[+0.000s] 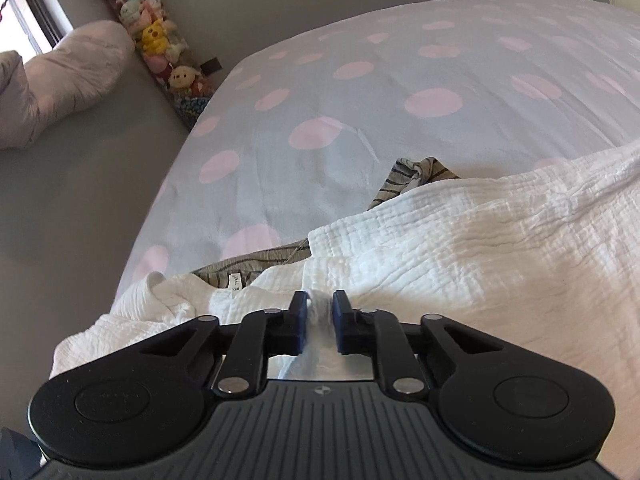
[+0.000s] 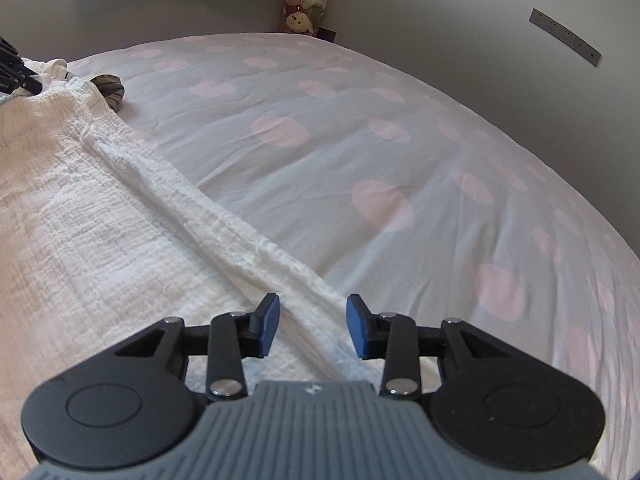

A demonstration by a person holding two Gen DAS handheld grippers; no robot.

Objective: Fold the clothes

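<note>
A bed with a pale blue cover (image 1: 360, 128) dotted in large pink circles fills most of both views. A white crinkled-cotton garment (image 1: 480, 248) lies spread across the near side of the bed, its textured fabric rumpled instead of flat. Partly under it, a grey garment with dark stripes (image 1: 416, 172) pokes out at the far edge, and a strip of the same striped cloth with a small white label shows near the white garment's neckline.

The left tool (image 1: 320, 312) sits low over the near left part of the white garment, its blue pads drawn narrow with a pinch of white fabric bunched between them, so it appears to be gripping the cloth. The right tool (image 2: 313, 320) hovers over the garment's right edge, its pads standing wide apart, straddling a long raised seam or hem (image 2: 224, 220) that runs diagonally away toward the far left. It grips nothing.

In the far corner of the room a tall column of plush toys (image 1: 160, 44) stands against the wall, with a pale pink pillow (image 1: 68, 76) to its left.

The folding looks barely begun: no neat crease or stacked panel is visible, the white garment seems only to be held for straightening, and the striped piece is untouched.
</note>
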